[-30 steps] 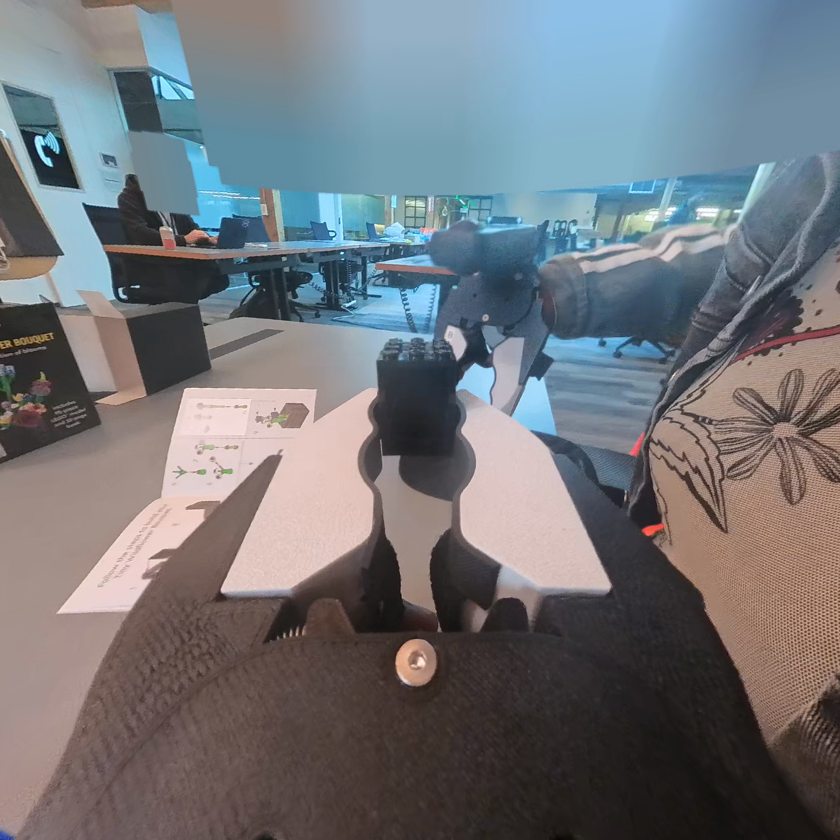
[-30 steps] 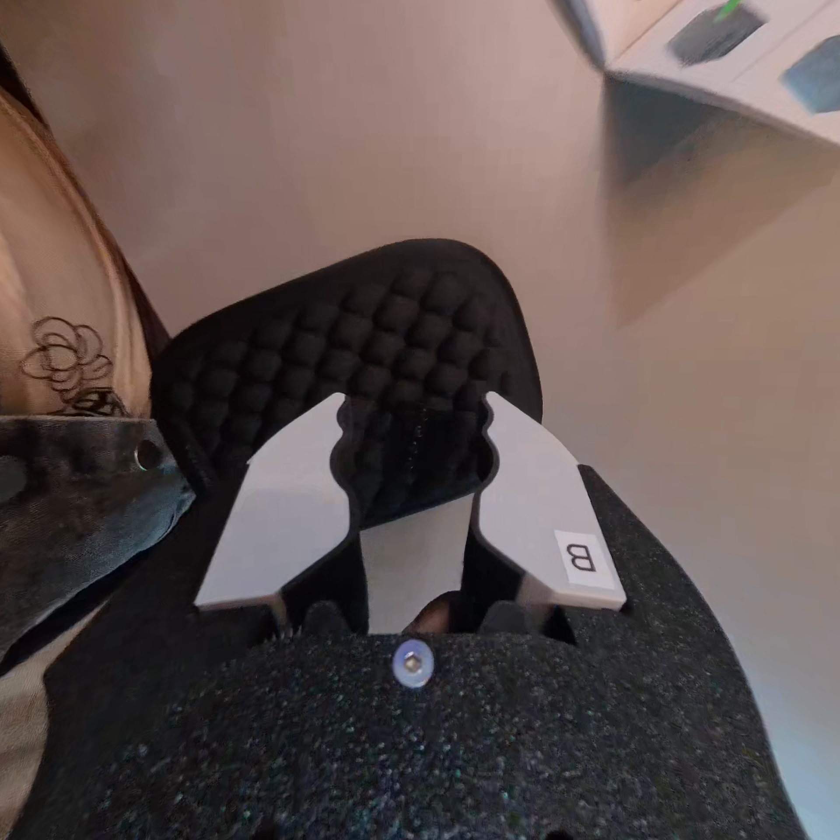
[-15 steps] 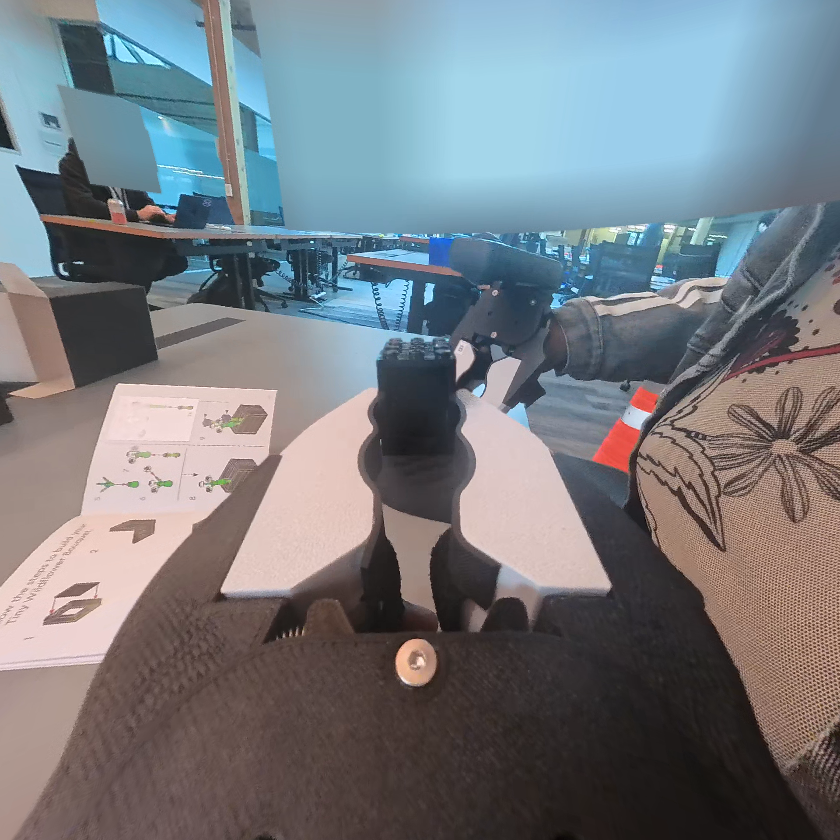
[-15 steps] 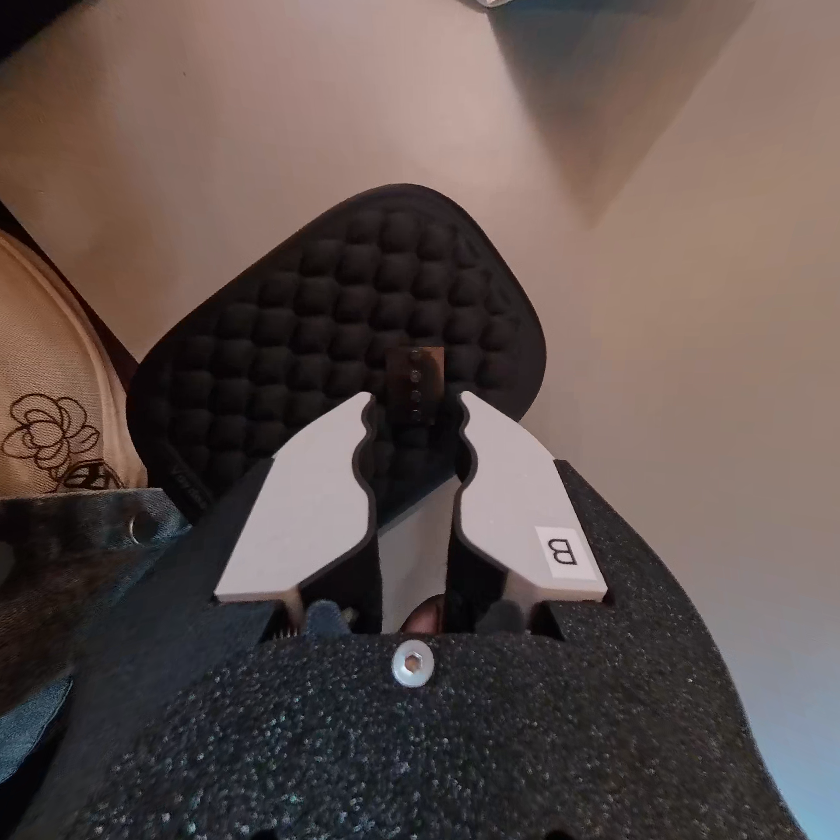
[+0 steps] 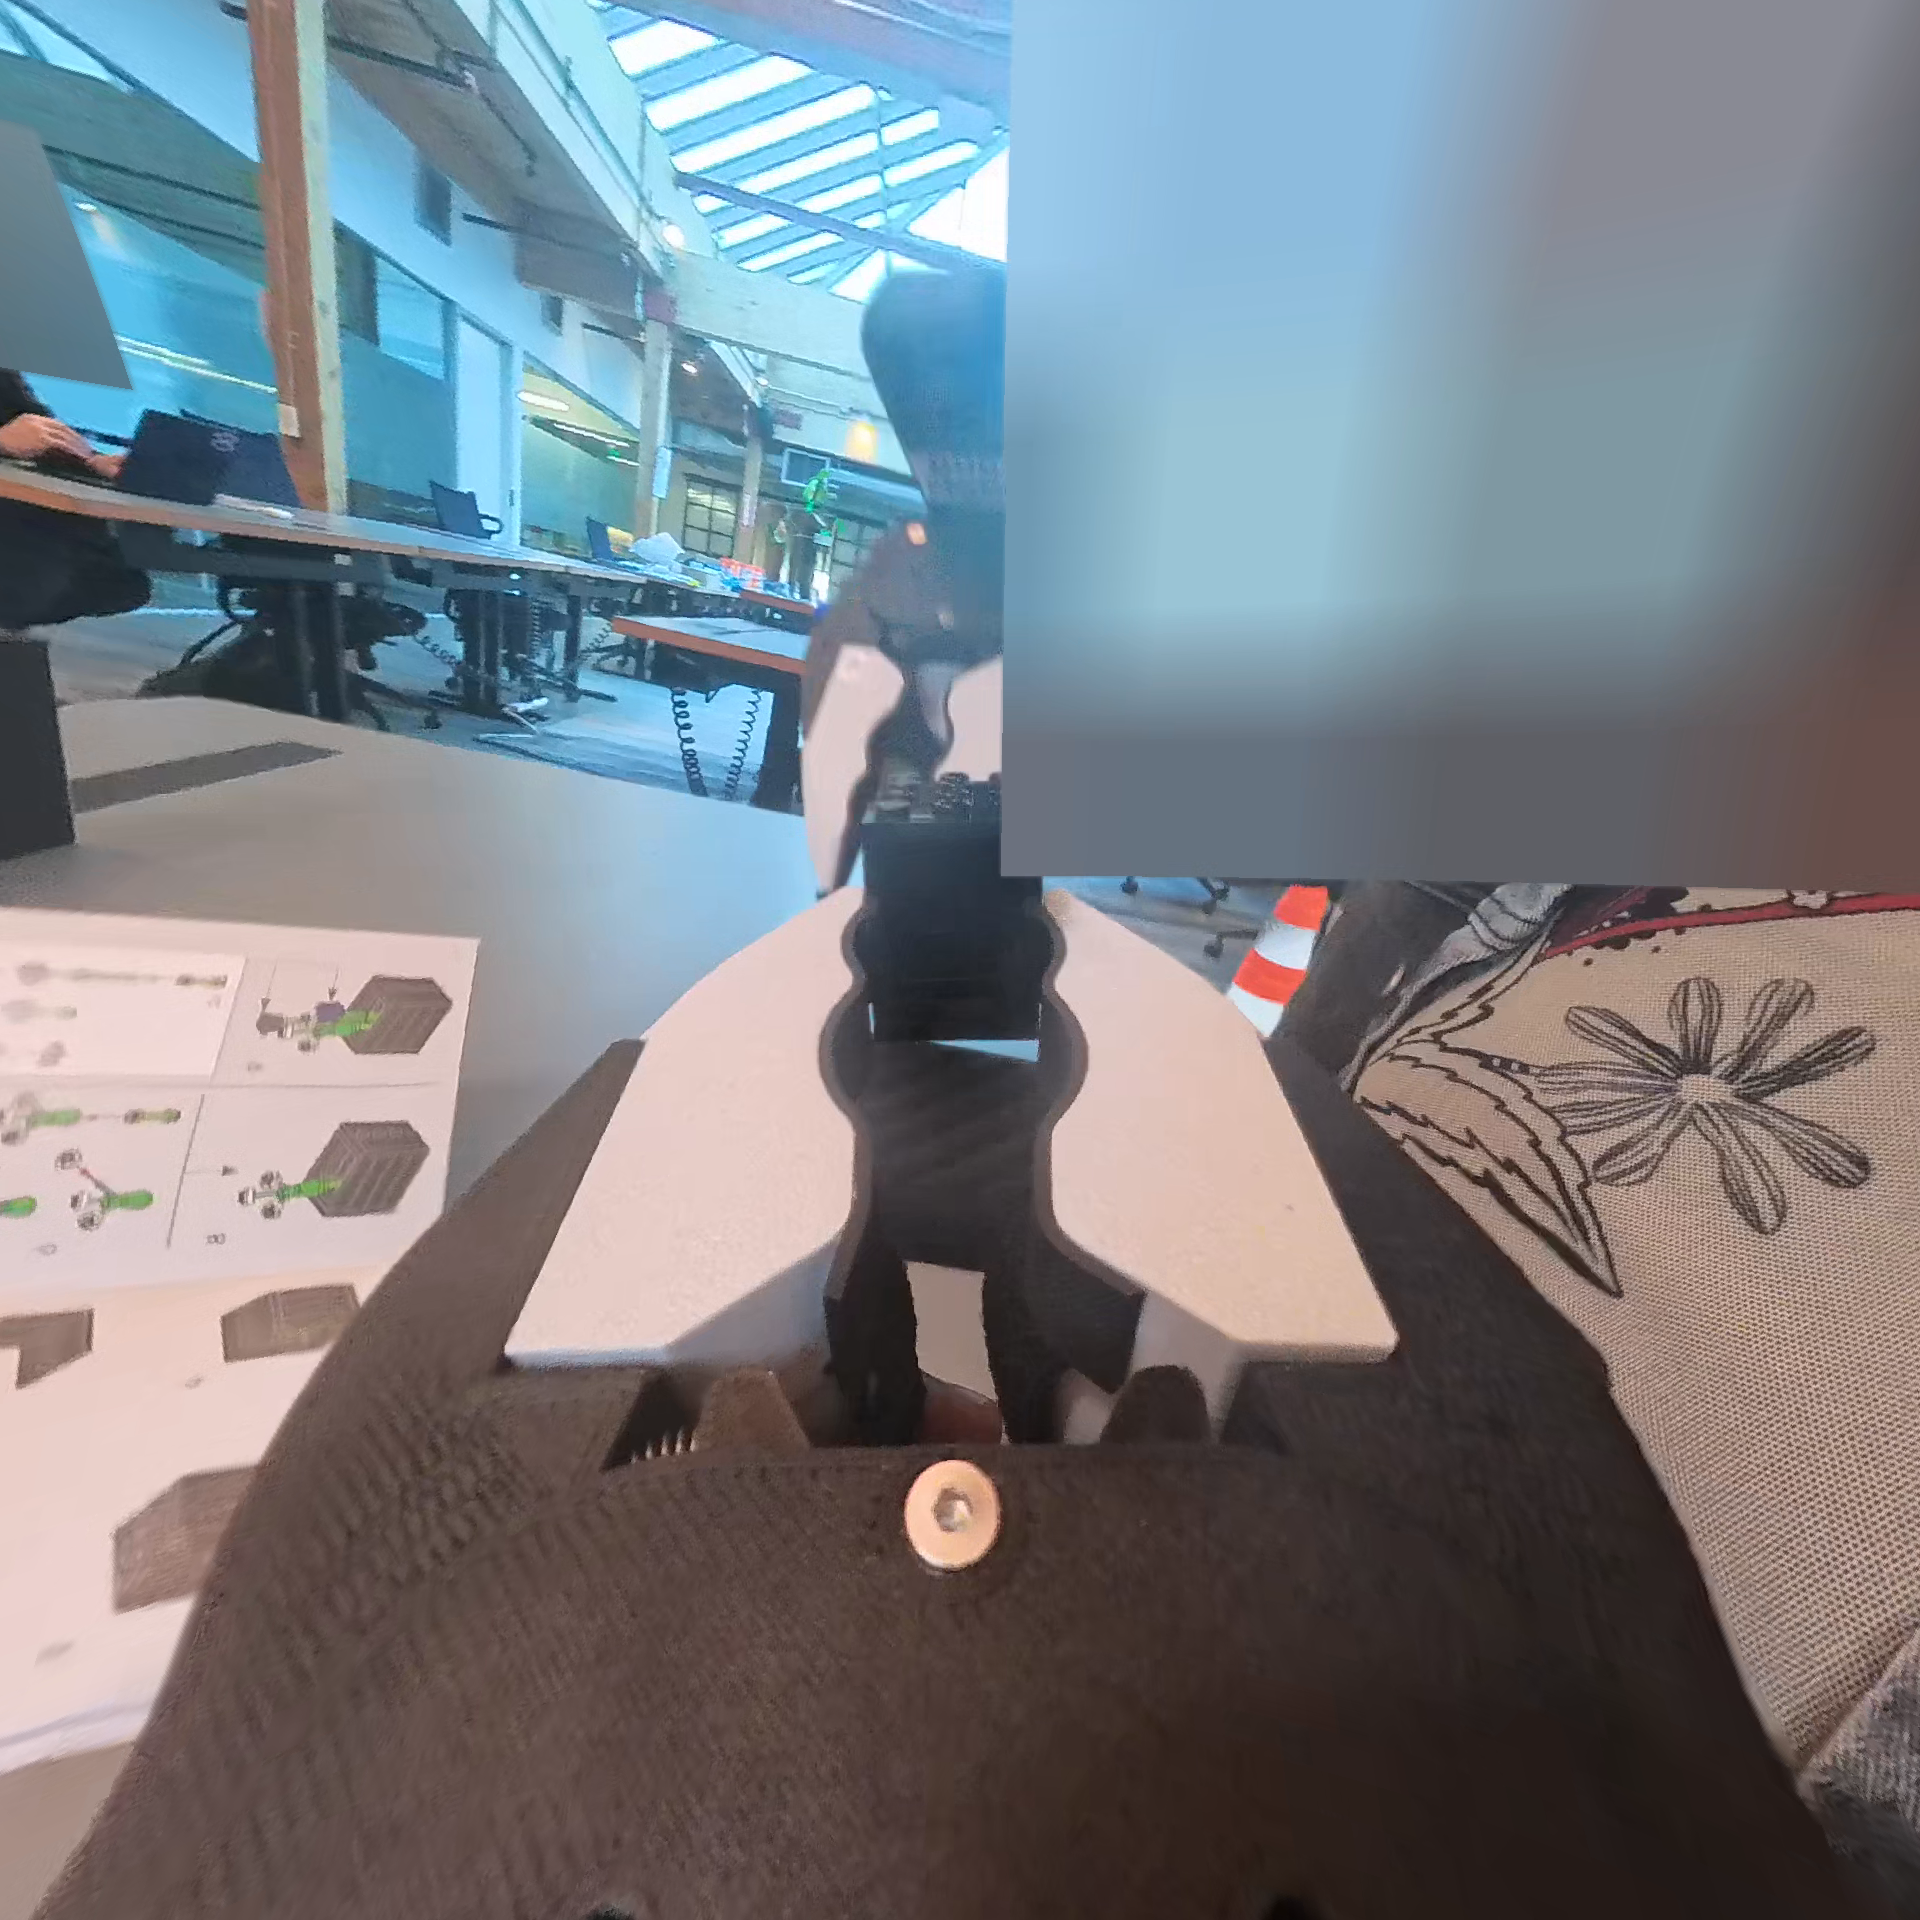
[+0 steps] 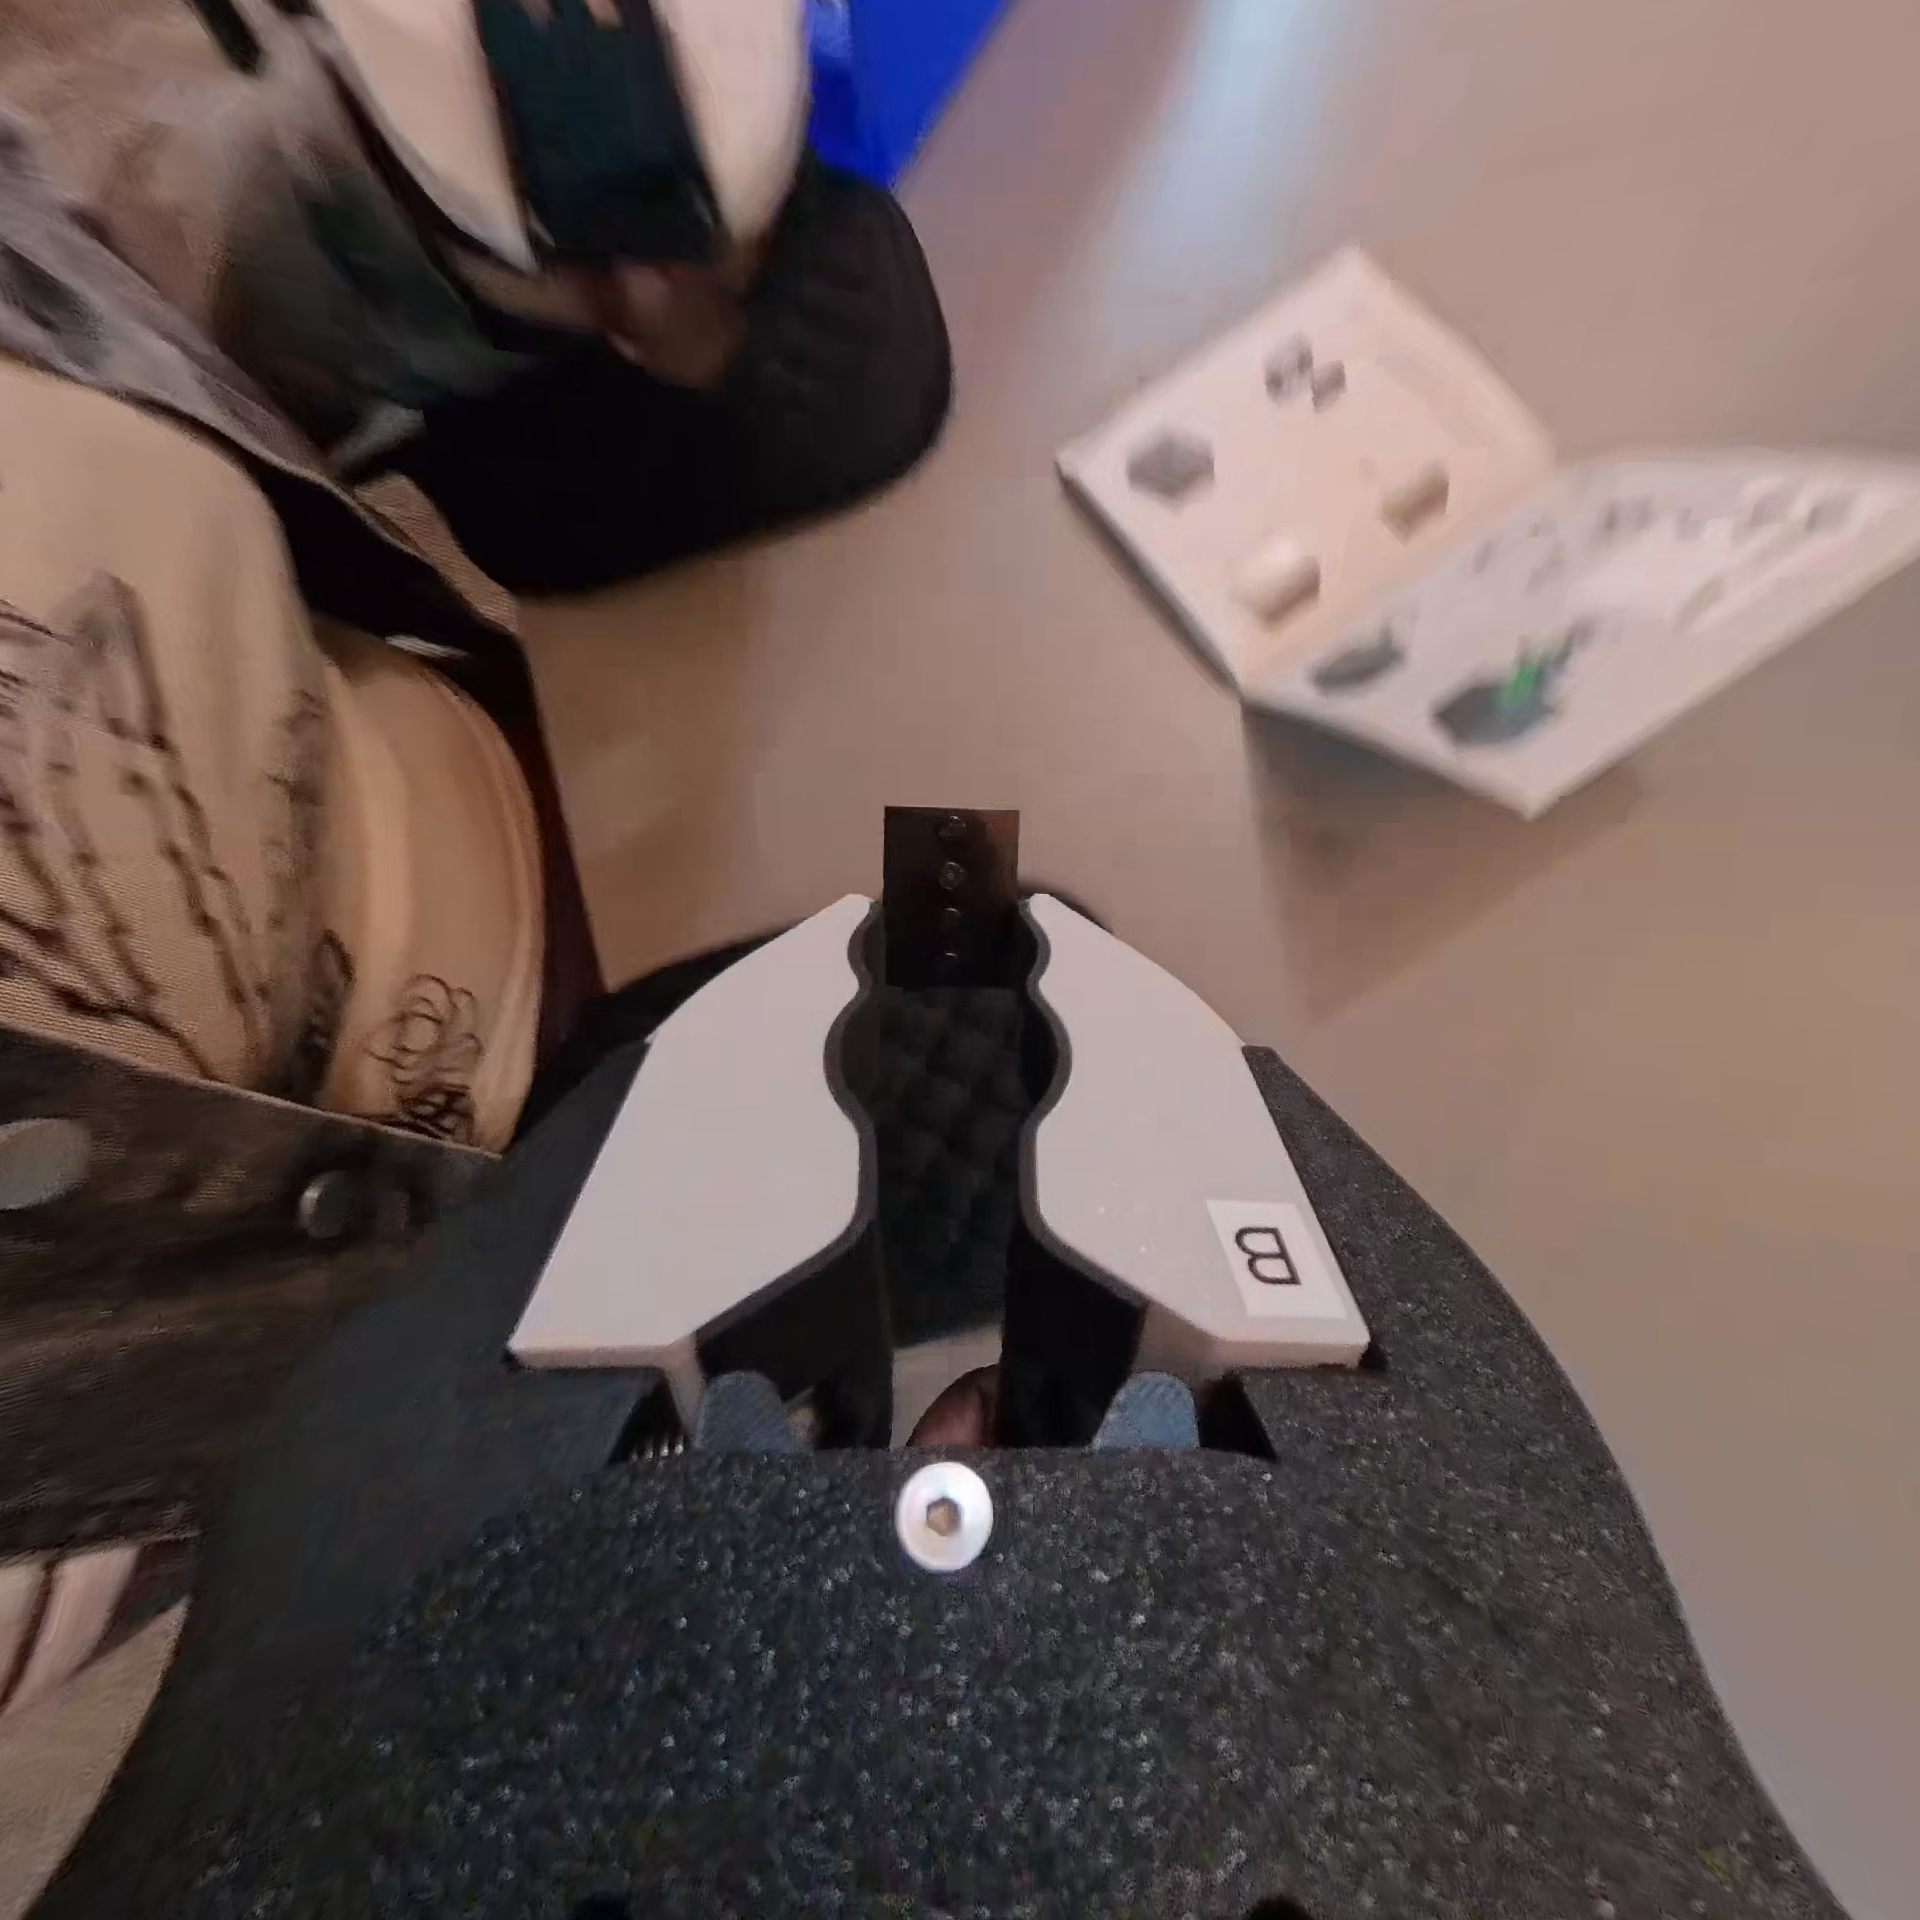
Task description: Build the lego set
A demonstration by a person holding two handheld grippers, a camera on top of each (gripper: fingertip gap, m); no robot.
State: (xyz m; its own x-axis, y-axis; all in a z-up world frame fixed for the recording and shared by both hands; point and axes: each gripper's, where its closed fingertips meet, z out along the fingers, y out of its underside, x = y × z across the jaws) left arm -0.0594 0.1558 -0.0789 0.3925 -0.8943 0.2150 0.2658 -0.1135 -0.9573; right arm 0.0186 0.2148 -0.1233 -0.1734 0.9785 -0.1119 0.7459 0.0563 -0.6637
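Observation:
My left gripper is shut on a black Lego block with studs on top and holds it up above the grey table. My right gripper is shut on a small thin black Lego piece with a row of studs. In the left wrist view the right gripper points down just above and behind the block, partly hidden by a blurred patch. In the right wrist view the left gripper with its block is blurred at the top left.
An open instruction booklet lies on the table, also in the right wrist view. A black dimpled pad shows between my right fingers. A black box stands at the far left. A person's floral shirt is close on the right. Across from one pair of fingers to the other is roughly 12 centimeters.
My right gripper shut on the small black piece on the dimpled pad, lifted it and swung up over the left gripper's block. The left gripper kept its block and turned right.

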